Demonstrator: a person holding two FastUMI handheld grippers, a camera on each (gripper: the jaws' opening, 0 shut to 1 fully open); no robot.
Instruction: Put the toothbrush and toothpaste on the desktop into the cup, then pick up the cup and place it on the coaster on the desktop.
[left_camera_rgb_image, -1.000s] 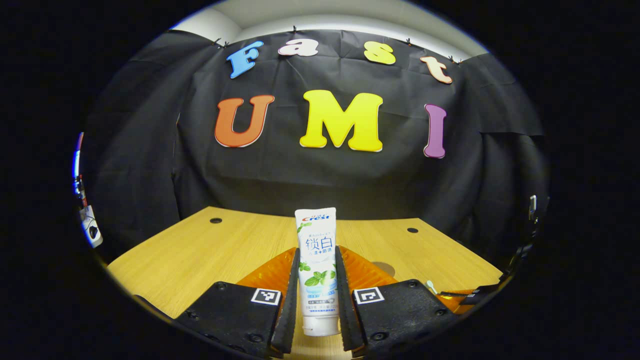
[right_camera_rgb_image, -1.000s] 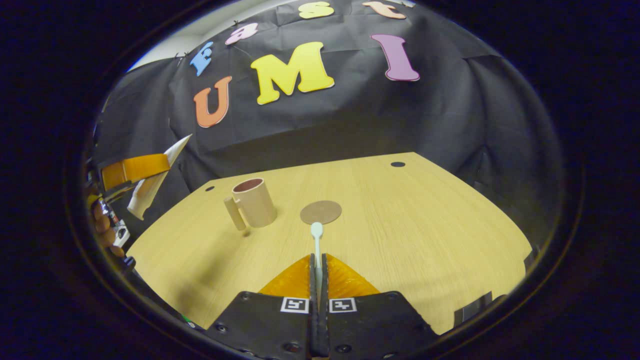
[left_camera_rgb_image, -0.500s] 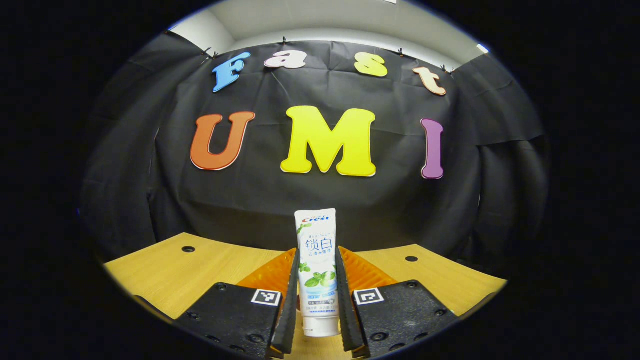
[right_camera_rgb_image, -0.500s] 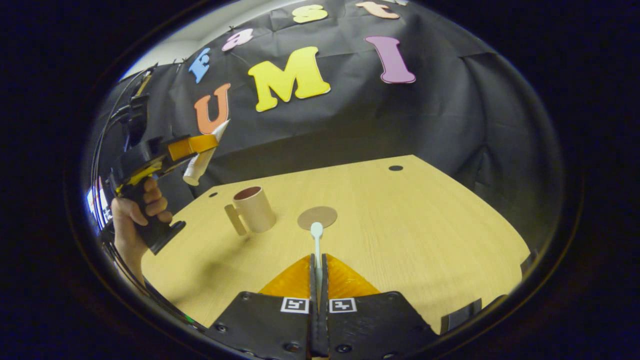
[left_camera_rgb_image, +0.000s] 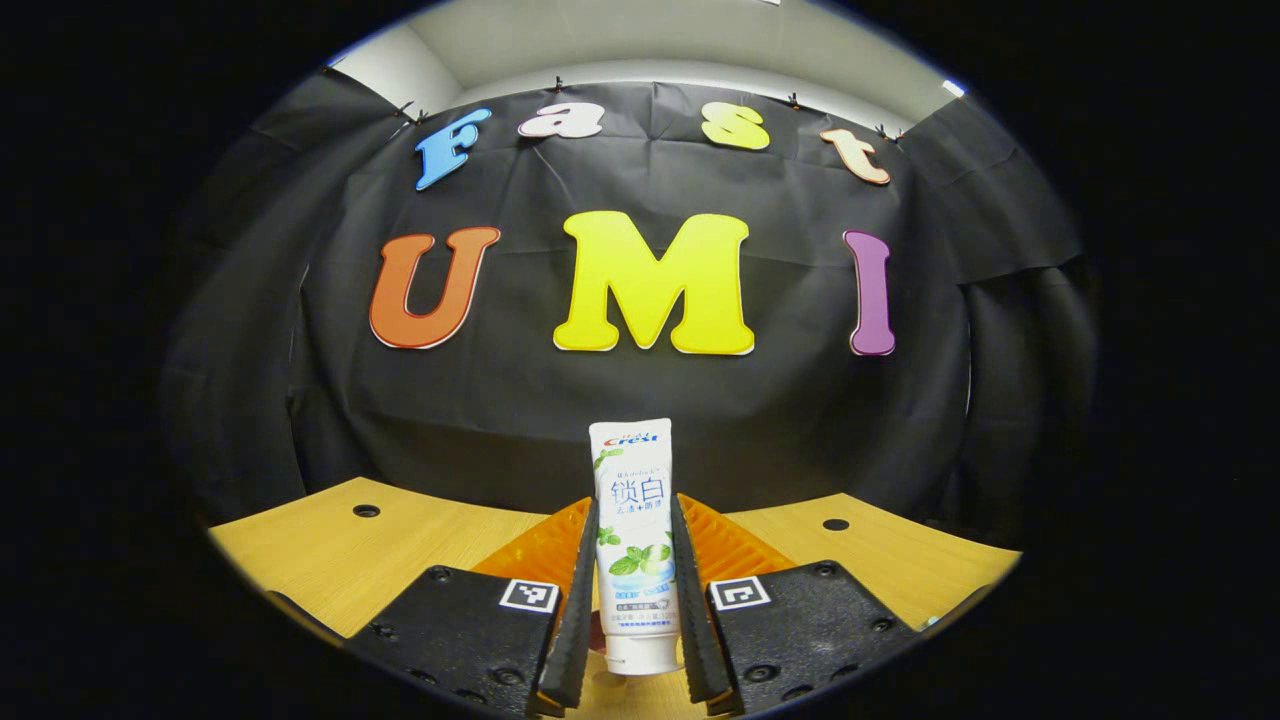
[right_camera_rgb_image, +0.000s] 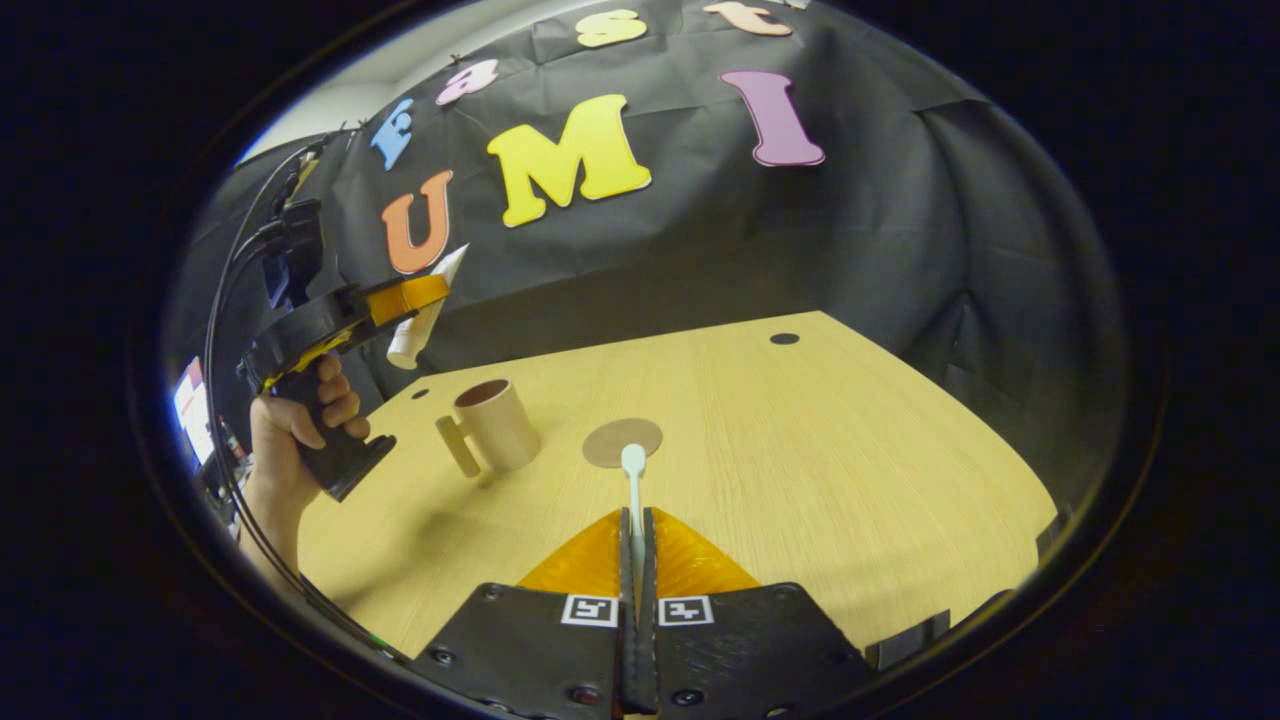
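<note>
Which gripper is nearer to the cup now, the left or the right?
Left. The left gripper, holding the toothpaste, hangs just above the cup. The right gripper, holding the toothbrush, is nearer the coaster.

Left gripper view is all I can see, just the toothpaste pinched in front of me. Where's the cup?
Observer: The right gripper view shows the cup standing upright on the desktop.
Operator: Is anything in it?
Observer: Its inside looks empty, and the toothpaste hangs in the air above and behind it.
Operator: And the toothbrush?
Observer: The right gripper is shut on the toothbrush, whose head points at the round coaster.
</note>
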